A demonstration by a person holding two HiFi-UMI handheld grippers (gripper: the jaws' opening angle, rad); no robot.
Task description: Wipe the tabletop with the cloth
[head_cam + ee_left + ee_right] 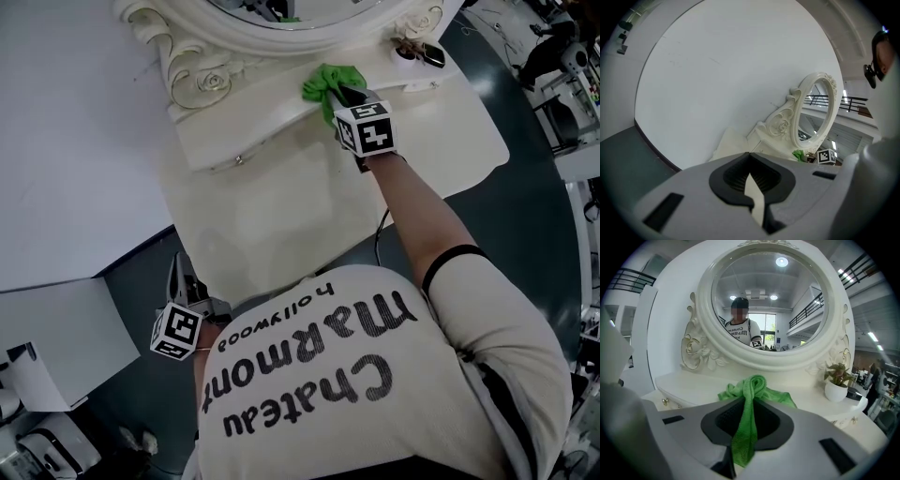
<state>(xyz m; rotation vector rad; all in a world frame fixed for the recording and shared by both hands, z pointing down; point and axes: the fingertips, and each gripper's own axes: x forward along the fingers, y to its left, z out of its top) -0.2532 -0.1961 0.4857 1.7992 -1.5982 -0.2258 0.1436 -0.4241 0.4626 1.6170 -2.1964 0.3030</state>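
Left gripper idle well below mirror – jaws together, empty. Cloth bunched on tabletop just before mirror frame, pinched in right gripper. Press flatter, sweep evenly – mind plant pot at mirror's right

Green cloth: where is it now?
Head view, upper middle: green cloth on the dresser shelf below the mirror frame, pinched in the right gripper.
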